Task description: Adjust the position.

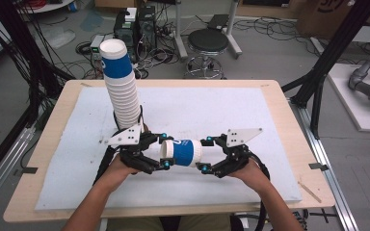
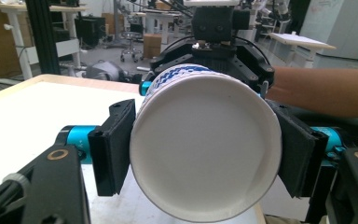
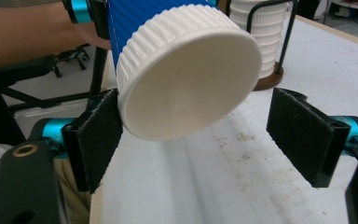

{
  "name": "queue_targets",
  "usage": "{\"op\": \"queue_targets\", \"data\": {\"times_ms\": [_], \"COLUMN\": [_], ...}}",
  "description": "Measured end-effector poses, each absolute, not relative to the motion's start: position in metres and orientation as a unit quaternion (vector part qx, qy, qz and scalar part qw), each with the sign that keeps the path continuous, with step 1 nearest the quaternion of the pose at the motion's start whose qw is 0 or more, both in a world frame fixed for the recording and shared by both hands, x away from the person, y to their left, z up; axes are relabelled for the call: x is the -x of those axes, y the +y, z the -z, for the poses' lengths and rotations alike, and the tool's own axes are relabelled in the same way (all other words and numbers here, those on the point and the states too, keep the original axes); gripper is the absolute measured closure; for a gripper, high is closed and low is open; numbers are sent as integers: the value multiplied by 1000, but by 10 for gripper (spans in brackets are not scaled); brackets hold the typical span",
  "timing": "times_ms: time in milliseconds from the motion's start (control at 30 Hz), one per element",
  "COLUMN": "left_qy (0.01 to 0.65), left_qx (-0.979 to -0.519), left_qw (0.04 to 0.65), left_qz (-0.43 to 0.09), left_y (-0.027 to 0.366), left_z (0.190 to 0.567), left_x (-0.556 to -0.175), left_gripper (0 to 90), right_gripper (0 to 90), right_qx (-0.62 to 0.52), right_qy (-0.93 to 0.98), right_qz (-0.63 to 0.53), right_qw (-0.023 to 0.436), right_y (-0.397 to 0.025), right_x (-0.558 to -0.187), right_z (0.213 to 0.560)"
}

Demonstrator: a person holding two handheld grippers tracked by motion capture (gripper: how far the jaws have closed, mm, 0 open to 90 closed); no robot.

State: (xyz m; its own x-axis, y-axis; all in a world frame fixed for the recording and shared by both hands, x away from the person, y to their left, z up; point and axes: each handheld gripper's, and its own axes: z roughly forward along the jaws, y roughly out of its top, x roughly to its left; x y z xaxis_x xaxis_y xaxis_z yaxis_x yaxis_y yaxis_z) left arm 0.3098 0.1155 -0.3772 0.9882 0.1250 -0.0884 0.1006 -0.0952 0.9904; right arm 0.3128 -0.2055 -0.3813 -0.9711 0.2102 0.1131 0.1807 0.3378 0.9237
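A ribbed blue-and-white paper cup (image 1: 182,152) lies sideways above the bench's near edge, its rim end clamped between the left gripper (image 1: 163,151) jaws, its base between the right gripper (image 1: 205,154) jaws, which stand wide apart. Behind stands a tall cup stack (image 1: 121,84) on the white foam mat (image 1: 231,110) covering the wooden bench (image 1: 60,115), with a cable-strewn grey floor (image 1: 265,53) beyond.

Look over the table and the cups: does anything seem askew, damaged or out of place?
The tall stack of cups leans to the left instead of standing straight in its holder. A single cup lies sideways in mid-air between the left gripper and right gripper. No spill or damage visible.
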Motion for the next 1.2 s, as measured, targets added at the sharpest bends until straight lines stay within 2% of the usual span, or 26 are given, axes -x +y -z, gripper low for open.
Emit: {"op": "queue_targets", "data": {"times_ms": [267,767,1000,1067,1100,1200], "left_qy": [59,65,81,101,111,112], "left_qx": [-735,-758,-769,-778,-783,-789], "left_qw": [676,649,634,620,612,604], "left_qz": [4,3,0,-9,-10,-16], "left_y": [110,109,107,106,105,104], "left_z": [376,379,379,378,377,376], "left_x": [-308,-307,-305,-304,-304,-302], "left_gripper": [299,313,305,250,168,163], "right_gripper": [150,267,273,273,274,274], "right_qx": [-103,-80,-80,-79,-79,-79], "right_qy": [813,818,824,826,828,835], "right_qz": [-573,-570,-561,-557,-555,-544], "right_qw": [-23,-5,-2,1,5,12], "right_y": [-199,-204,-204,-204,-205,-207], "right_x": [-313,-312,-313,-313,-314,-314], "right_z": [384,379,376,374,373,369]}}
